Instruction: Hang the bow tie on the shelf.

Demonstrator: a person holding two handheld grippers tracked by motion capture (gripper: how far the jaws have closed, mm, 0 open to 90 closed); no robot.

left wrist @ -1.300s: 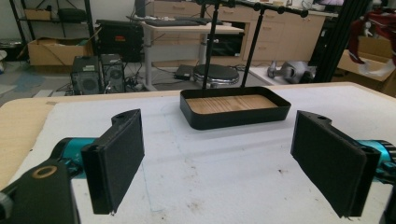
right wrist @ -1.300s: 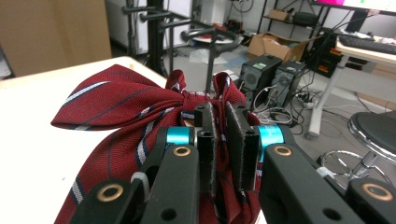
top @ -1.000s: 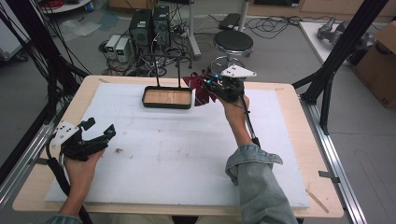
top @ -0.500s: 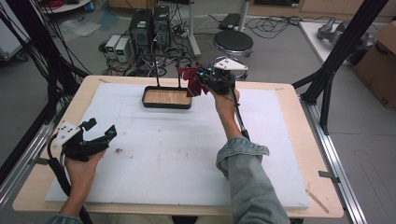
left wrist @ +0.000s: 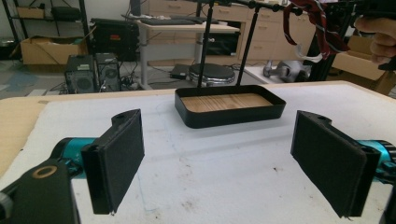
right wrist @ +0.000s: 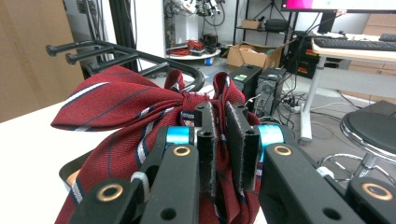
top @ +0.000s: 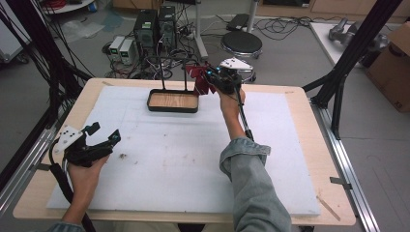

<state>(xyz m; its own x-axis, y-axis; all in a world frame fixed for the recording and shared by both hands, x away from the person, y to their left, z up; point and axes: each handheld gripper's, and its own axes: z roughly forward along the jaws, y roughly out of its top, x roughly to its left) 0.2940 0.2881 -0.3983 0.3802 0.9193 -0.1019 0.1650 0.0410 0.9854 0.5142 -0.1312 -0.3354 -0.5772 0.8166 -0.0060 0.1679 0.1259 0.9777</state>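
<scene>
Your right tool (right wrist: 219, 140) has black jaws and bright blue collars, and it holds a dark red necktie (right wrist: 116, 112) crossed by thin navy and white diagonal stripes. Your left tool (left wrist: 219, 158) shows matt black pads and the same blue. The tray (top: 173, 101) is black outside with a pale wood-grain floor. A white mat (top: 169, 159) covers your light wooden worktop (top: 309, 121).

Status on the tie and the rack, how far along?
Done: the red striped tie is picked up, clamped in the right claw and held off the table. In hand: it is up by the black rack above the tray, near the prongs. Left: no part is draped over a prong yet. The left claw is open and empty.
</scene>
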